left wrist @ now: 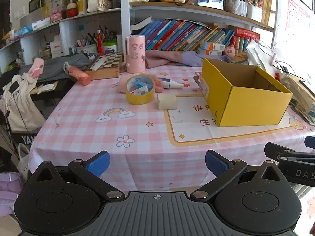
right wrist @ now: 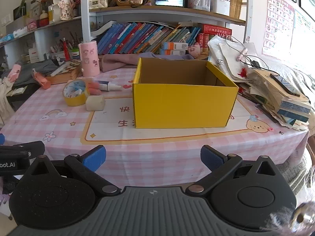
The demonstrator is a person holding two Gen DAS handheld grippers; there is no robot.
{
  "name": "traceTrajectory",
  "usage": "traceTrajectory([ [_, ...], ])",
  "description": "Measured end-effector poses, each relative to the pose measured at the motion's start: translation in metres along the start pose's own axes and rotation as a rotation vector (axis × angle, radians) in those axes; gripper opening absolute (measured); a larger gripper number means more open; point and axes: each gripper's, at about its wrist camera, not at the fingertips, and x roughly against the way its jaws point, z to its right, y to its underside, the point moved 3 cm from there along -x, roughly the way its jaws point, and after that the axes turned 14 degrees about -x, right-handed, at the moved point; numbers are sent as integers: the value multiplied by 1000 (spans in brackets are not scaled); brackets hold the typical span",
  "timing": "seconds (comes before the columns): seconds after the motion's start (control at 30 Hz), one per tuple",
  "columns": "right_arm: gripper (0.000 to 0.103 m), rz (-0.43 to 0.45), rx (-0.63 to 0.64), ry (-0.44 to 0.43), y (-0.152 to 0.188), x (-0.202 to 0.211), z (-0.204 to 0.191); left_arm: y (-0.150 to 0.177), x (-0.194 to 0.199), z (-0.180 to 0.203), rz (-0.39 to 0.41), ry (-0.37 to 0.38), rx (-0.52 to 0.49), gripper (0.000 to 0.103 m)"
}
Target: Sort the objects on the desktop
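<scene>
An open yellow cardboard box (left wrist: 254, 106) (right wrist: 183, 106) stands on the pink checked tablecloth (left wrist: 110, 129) (right wrist: 157, 149). To its left lie a yellow tape roll (left wrist: 140, 89) (right wrist: 75, 93), a cream block (left wrist: 167, 101) (right wrist: 95, 103), a small white glue bottle (left wrist: 171, 83) (right wrist: 107, 86) and a pink item (left wrist: 158, 85) (right wrist: 93, 89) behind them. My left gripper (left wrist: 157, 164) is open and empty at the table's front edge. My right gripper (right wrist: 153, 159) is open and empty in front of the box.
A pink cylinder (left wrist: 135, 54) (right wrist: 88, 59), a chessboard box (left wrist: 106, 64), an orange bottle (left wrist: 78, 74) and purple cloth (left wrist: 173, 59) lie at the back. A stack of books and papers (right wrist: 275, 90) with cables sits right of the box. Bookshelves stand behind.
</scene>
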Motion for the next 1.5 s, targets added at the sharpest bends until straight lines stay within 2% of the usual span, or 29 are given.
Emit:
traceTrajectory([
  [1.5, 103, -29, 16, 14, 7, -11, -13, 5, -5, -14, -23, -10, 24, 103],
])
